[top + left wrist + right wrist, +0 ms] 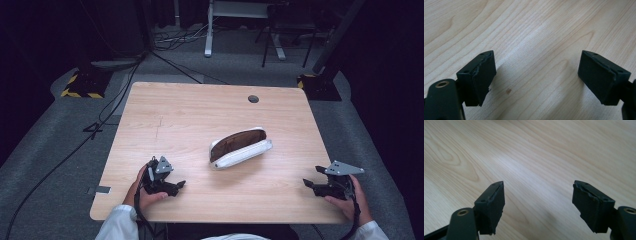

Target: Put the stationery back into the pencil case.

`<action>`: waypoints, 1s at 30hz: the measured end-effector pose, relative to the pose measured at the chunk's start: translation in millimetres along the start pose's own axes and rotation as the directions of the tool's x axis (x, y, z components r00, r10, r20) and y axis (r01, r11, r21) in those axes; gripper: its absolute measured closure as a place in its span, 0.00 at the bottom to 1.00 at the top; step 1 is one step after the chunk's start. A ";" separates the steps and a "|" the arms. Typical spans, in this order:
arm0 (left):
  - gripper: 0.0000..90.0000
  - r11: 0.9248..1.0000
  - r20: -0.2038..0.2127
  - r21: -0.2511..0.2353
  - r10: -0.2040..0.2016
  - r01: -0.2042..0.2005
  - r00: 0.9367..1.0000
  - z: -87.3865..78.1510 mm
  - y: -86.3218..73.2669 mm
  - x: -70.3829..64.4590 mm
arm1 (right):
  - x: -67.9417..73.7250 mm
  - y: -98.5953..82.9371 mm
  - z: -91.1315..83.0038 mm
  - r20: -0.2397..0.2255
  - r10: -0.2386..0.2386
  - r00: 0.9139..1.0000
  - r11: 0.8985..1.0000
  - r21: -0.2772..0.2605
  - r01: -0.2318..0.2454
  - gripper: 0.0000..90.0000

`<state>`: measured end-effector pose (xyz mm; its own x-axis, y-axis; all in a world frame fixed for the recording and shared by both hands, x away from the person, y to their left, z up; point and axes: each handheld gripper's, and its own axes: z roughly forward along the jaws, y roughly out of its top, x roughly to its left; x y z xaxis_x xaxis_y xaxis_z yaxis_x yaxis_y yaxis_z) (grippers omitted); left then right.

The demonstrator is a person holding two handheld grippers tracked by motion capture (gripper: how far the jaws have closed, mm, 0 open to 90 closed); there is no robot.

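A white case with a brown lining (240,147), most likely a glasses or pencil case, lies open near the middle of a light wooden table (190,107), its long axis slanting from the near left up toward the far right. The lid is hinged back so the dark interior faces up and away from the person, a position that leaves the cavity reachable from above. Whether anything lies inside cannot be told from the high view.

The case sits between the two hand-held grippers and well apart from both. The left gripper (167,184) rests low at the near left edge of the table, held in the person's left hand (142,192), pointing toward the case. Its own view shows the black pads (482,77) spread wide over bare wood grain, nothing between them. The right gripper (320,184) rests near the near right corner, held in the right hand (350,200), its grey three-cornered plate (344,168) on top; its jaws also stand wide and empty, with only tabletop ahead of the worn pads (591,205).

Both tools appear parked symmetrically at either side of the case, which suggests a ready stance: one could steady the shell while the other works the lid. A round cable hole (253,99) marks the far edge of the table.
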<state>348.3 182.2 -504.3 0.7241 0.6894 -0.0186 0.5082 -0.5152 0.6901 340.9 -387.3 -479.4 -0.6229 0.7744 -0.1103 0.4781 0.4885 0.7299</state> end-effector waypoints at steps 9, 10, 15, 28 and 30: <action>0.17 1.000 0.000 0.000 0.000 0.000 1.000 0.0 0.0 0.0 | -9.2 -28.1 -3.9 0.003 0.081 0.997 0.997 0.008 -0.081 0.28; 0.17 1.000 0.001 0.000 -0.001 0.001 1.000 0.0 0.0 -0.1 | -10.2 -31.4 -3.2 0.007 0.088 0.996 0.996 0.012 -0.088 0.28; 0.17 1.000 0.000 0.000 0.000 0.000 1.000 0.0 -0.1 -0.1 | -14.4 -38.6 -3.4 -0.009 0.142 0.990 0.990 -0.011 -0.142 0.28; 0.17 1.000 0.000 0.000 0.000 0.000 1.000 0.0 -0.1 0.0 | -13.5 -38.1 -2.6 0.014 0.162 0.987 0.987 -0.012 -0.162 0.27; 0.17 1.000 0.001 0.002 -0.002 0.002 1.000 0.2 0.1 0.0 | -13.1 -38.3 -2.9 0.022 0.170 0.985 0.985 -0.012 -0.170 0.27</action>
<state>348.4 182.0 -504.4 0.7235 0.6900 -0.0213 0.5108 -0.5144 0.6888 328.9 -417.3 -503.9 -0.5187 0.8550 0.0004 0.5694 0.3451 0.7461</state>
